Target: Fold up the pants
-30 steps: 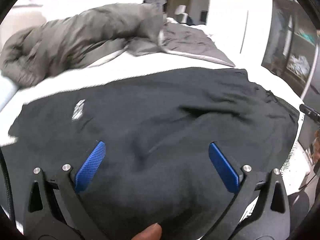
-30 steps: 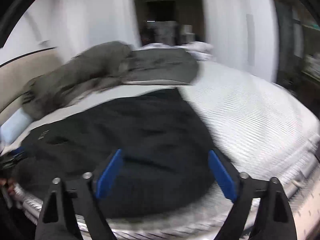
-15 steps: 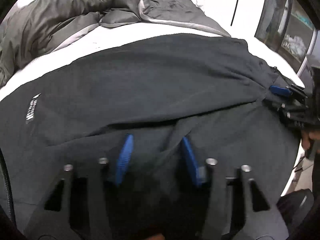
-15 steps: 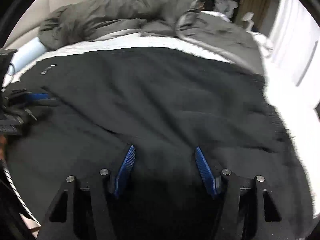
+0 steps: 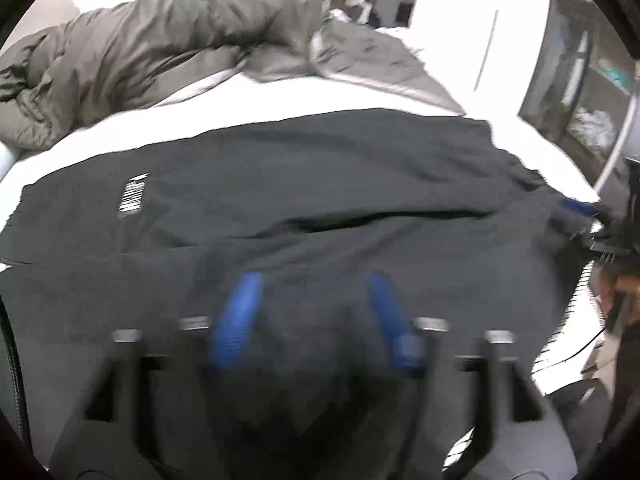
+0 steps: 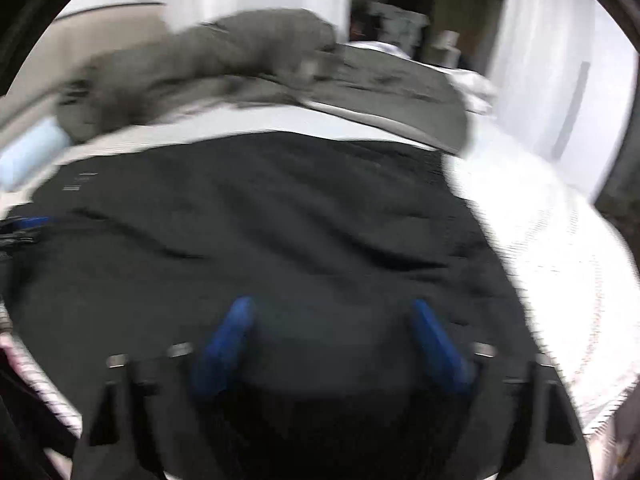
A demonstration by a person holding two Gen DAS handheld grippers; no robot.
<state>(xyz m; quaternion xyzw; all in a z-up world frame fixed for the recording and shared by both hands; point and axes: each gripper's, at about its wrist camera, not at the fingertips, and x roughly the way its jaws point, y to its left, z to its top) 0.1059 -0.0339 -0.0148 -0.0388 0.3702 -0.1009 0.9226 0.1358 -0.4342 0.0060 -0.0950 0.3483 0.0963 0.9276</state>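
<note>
Both jaws opening wide, gripping nothing; left gripper (image 5: 312, 316) and right gripper (image 6: 336, 336) hovering over soft, limp pants (image 5: 320, 184), best pinched at hem

White printed label on the black pants (image 5: 320, 184), blurred, no text readable anywhere

both grippers (image 5: 316, 312) (image 6: 332, 332) are rocking black frames, silver screws and ribbed bright blue finger pads (image 5: 236, 320)

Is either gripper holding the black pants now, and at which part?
Neither. The left gripper and right gripper have just been opening; both jaws stand apart above the black pants, pinching no fabric.
</note>
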